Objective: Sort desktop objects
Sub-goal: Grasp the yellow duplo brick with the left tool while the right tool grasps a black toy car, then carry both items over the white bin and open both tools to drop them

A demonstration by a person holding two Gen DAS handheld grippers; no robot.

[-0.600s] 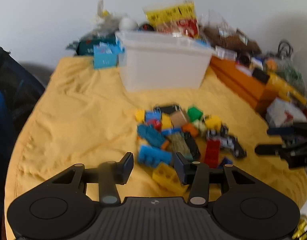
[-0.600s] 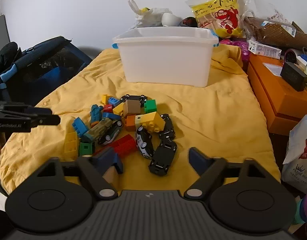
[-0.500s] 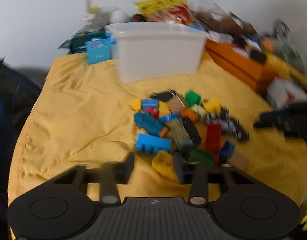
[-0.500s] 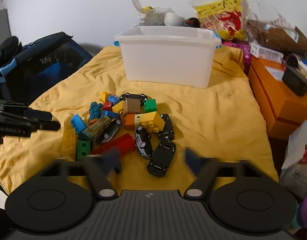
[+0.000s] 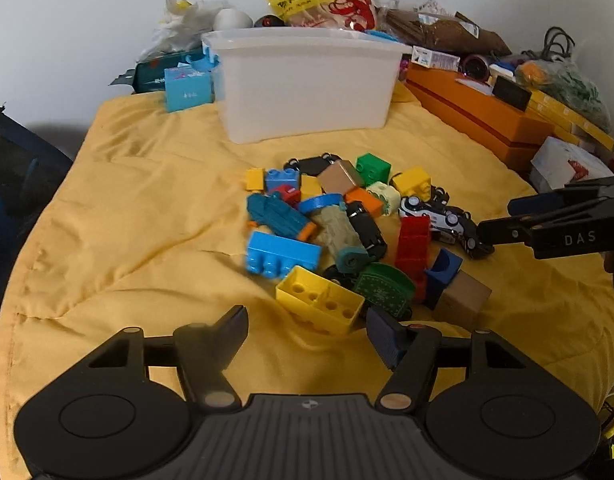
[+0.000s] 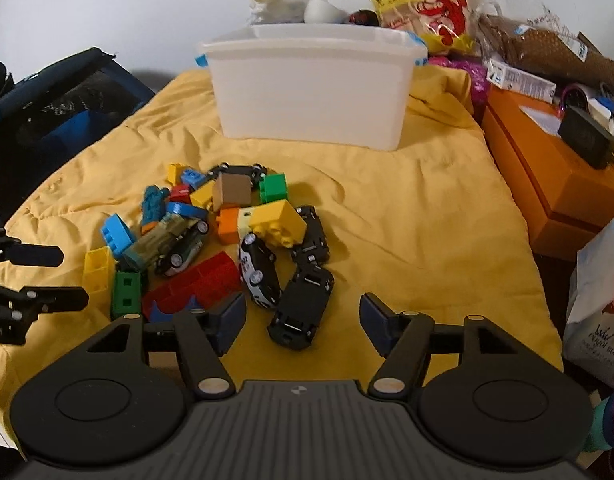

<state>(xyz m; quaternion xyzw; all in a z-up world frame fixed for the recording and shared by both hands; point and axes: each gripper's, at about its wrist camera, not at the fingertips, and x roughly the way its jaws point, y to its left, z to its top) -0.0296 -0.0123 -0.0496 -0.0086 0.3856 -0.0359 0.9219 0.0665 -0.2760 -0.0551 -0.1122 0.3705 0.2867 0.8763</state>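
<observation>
Left gripper (image 5: 307,330): I see my jaws spread wide and empty, angled down at the near edge of the toy pile.
Yellow hollow block (image 5: 319,300): it lies at twelve o'clock from my left gripper, just beyond the fingertips, touching neither.
Blue studded brick (image 5: 281,254): at eleven o'clock from the yellow hollow block, on the left edge of the pile.
Toy pile (image 5: 347,216): bricks and toy cars heaped together in the middle of the yellow cloth (image 5: 147,208).
White bin (image 5: 307,84): at twelve o'clock from the pile, well apart from it, standing upright at the far end of the cloth.
Red brick (image 5: 413,242): at three o'clock from the blue studded brick, among the cars.
Right gripper (image 6: 303,320): my jaws stand open and hold nothing; seen from the left camera, this gripper enters from three o'clock.
Black toy car (image 6: 301,306): it lies between my right fingertips, wheels up, touched by neither pad.
White and black toy car (image 6: 259,270): at ten o'clock from the black toy car, just beside it.
Orange box (image 6: 547,176): at two o'clock from the pile, off the cloth.
</observation>
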